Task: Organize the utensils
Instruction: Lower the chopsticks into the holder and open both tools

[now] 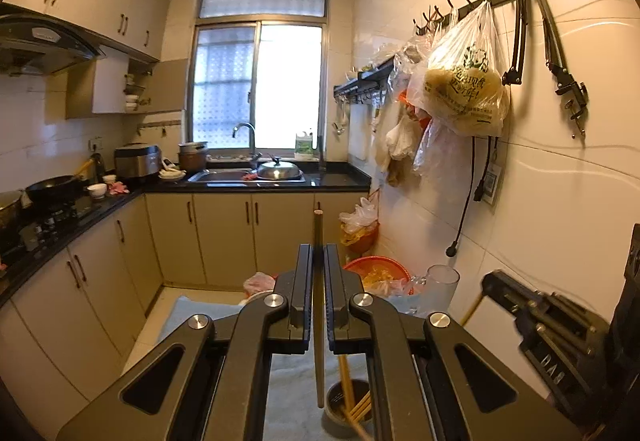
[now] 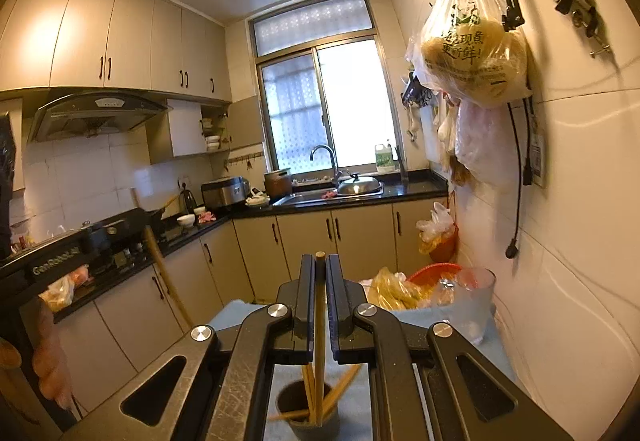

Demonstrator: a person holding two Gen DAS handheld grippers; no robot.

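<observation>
In the left wrist view my left gripper point(image 1: 319, 255) is shut on a single wooden chopstick point(image 1: 319, 361) that stands upright, its lower end hanging over a blue-grey cloth point(image 1: 296, 393). Just right of that end a dark cup point(image 1: 333, 411) holds several chopsticks. My right gripper point(image 2: 320, 263) is shut on another upright chopstick point(image 2: 320, 345), whose lower end reaches into the dark cup point(image 2: 298, 423) among the leaning chopsticks. Each gripper shows blurred at the edge of the other's view, with its chopstick.
A clear glass jar point(image 2: 476, 305) stands on the cloth by the tiled right wall, beside a red basin point(image 2: 438, 269) of plastic bags. Bags point(image 1: 464, 81) hang from wall hooks above. Cabinets, stove and sink point(image 1: 248, 177) lie beyond. A hand point(image 2: 48, 361) shows at lower left.
</observation>
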